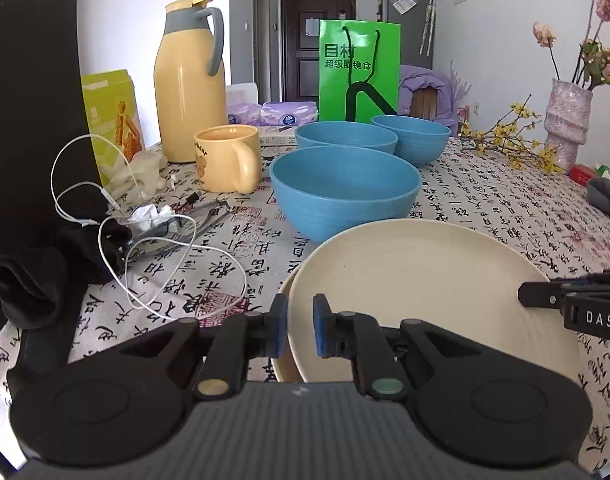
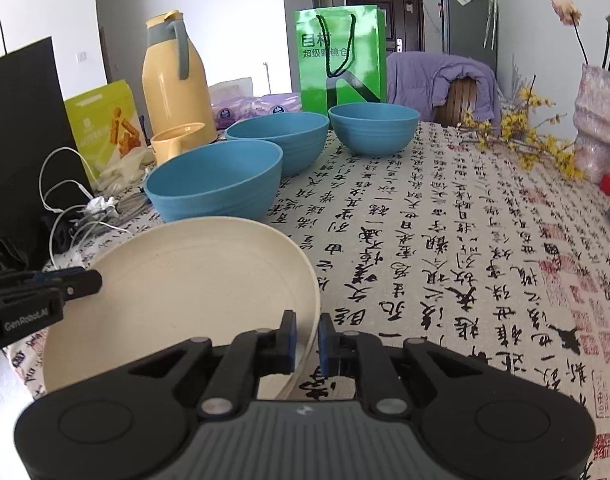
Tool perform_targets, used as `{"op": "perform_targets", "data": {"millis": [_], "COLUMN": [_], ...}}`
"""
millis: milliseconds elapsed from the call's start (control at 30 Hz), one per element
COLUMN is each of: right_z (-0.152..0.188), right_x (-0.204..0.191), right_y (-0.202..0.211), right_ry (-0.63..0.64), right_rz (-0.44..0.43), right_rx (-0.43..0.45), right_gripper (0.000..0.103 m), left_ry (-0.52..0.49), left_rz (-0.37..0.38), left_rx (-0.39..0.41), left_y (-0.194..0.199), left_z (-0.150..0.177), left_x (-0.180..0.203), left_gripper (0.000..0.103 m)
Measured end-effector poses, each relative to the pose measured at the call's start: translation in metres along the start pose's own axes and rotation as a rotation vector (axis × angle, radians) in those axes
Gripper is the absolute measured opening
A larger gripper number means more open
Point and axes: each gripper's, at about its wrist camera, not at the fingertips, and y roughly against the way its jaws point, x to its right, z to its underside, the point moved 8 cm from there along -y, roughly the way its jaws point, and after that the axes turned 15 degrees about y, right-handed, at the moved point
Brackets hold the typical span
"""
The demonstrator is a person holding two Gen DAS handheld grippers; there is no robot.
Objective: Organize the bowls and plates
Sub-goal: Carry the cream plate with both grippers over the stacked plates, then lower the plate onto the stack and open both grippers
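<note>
A cream plate (image 1: 425, 280) is held tilted over a second cream plate (image 1: 283, 360) that lies under it on the table. My left gripper (image 1: 300, 330) is shut on the top plate's left rim. My right gripper (image 2: 306, 338) is shut on the same plate's (image 2: 185, 280) right rim; its finger also shows in the left wrist view (image 1: 545, 296). Three blue bowls stand apart behind the plates: a near one (image 1: 345, 192), a middle one (image 1: 345, 136) and a far one (image 1: 413, 134).
A yellow mug (image 1: 229, 164), a yellow thermos (image 1: 189, 88), a green paper bag (image 1: 359, 72), a snack box (image 1: 111, 120), white cables (image 1: 145, 240) and black cloth (image 1: 37, 280) crowd the left. A vase (image 1: 565, 120) with flowers stands at the right.
</note>
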Motion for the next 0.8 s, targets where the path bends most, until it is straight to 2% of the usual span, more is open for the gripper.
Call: {"op": "perform_targets", "data": {"millis": [200,333,433,567,700,767,800], "right_z": [-0.003,-0.004,-0.002,-0.001,0.000,0.002,0.002], "right_x": [-0.010,-0.013,-0.019,-0.020,-0.017,-0.015,-0.013], "right_y": [-0.003,-0.002,-0.003,-0.004,0.000,0.003,0.005], "right_ry": [0.101,0.115,0.138,0.133,0.137,0.128,0.122], "right_rz": [0.060,0.058,0.031,0.048,0.034,0.030,0.035], "right_rx": [0.007,-0.004,-0.016,-0.009,-0.003,-0.001,0.004], "right_gripper": [0.017,0.018,0.019,0.019,0.018,0.018,0.018], "left_ry": [-0.021,-0.014,0.003,-0.036,-0.010,0.000,0.009], "left_rz": [0.016,0.015,0.071,0.030,0.033,0.028,0.021], "left_rx": [0.007,0.024,0.034,0.048,0.016,0.020,0.026], "left_y": [0.003,0.008,0.013,0.012,0.011,0.014,0.017], "left_z": [-0.001,-0.004,-0.008,-0.006,-0.004,-0.004,-0.004], "left_x": [0.001,-0.001,0.002,0.004,-0.001,-0.003,-0.003], "left_gripper": [0.014,0.017,0.023,0.024,0.025,0.028,0.035]}}
